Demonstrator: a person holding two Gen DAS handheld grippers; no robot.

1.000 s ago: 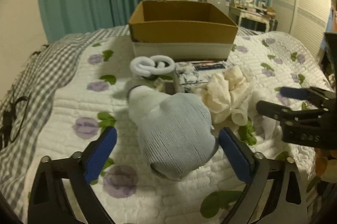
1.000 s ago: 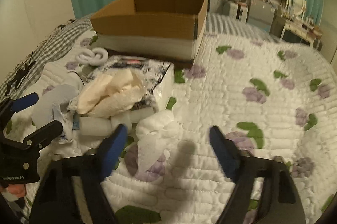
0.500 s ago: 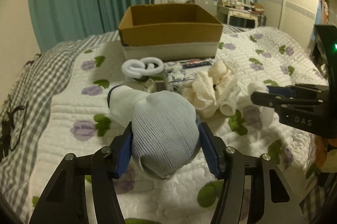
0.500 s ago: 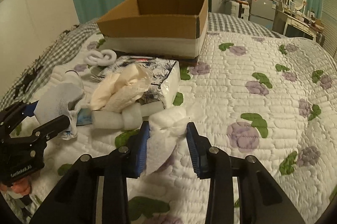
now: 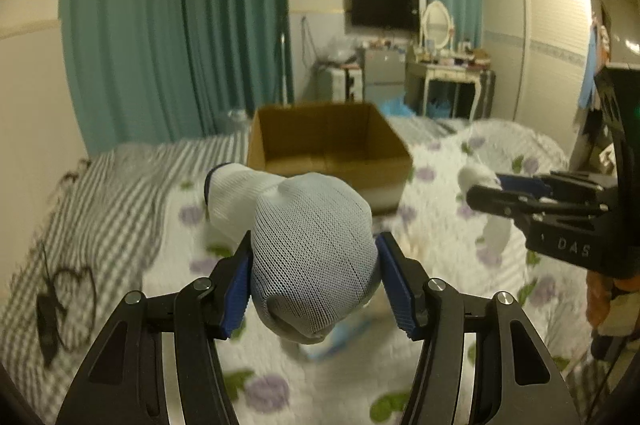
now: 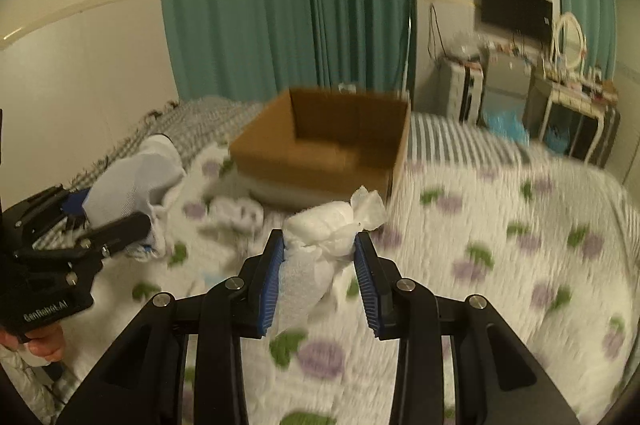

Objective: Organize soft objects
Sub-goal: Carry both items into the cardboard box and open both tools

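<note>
Both mid-carry: left gripper point(image 5: 314, 279) jaws pinch a sock point(image 5: 312, 257), right gripper point(image 6: 318, 275) jaws pinch a gauze wad point(image 6: 320, 237). Cardboard box point(image 6: 320, 149) looks empty; more stuff left on the bed point(image 6: 500, 225).

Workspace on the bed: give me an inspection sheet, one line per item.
Surface: white floral quilt, grey checked blanket alongside.
Job's things: rolled sock and white gauze wad, both lifted; open cardboard box ahead.
Clutter: blurred white items before the box.
Grippers: left tongs shut on the sock; right tongs shut on the wad.
Cables: dark cord on the blanket.
Surroundings: teal curtains, television, dressing table.
</note>
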